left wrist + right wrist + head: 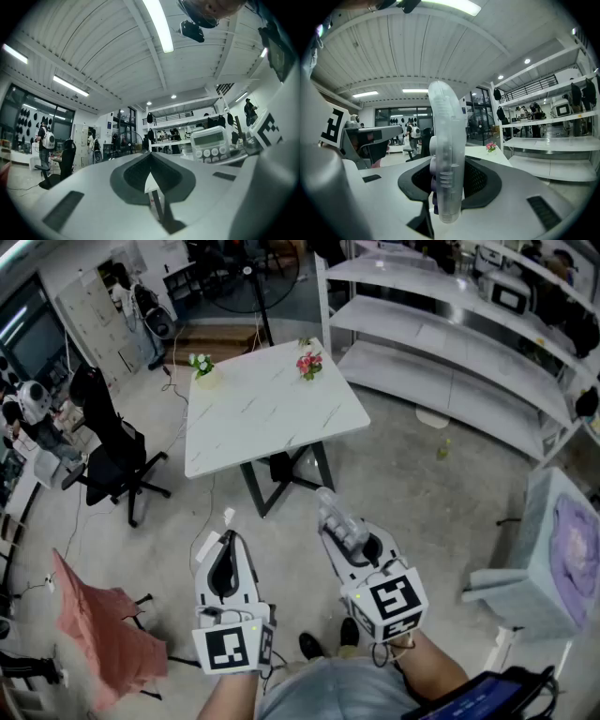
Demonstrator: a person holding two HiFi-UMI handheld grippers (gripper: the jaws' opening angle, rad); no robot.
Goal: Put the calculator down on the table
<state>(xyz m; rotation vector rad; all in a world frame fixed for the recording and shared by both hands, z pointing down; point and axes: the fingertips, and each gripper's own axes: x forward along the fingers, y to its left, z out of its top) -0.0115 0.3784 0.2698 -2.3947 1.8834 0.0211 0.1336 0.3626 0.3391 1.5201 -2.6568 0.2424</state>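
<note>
Ahead on concrete floor [403,474]: white table [272,418] | pink flowers [308,362] | shelves [450,381]

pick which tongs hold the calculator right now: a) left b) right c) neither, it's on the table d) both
b: the right tongs are closed on the calculator, held edge-on in the air, while the left tongs are shut with nothing in them.

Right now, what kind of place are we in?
Probably a workshop or lab, not a home: long white shelves line one side, a black office chair sits on the bare concrete floor, and a white table stands in the middle.
</note>
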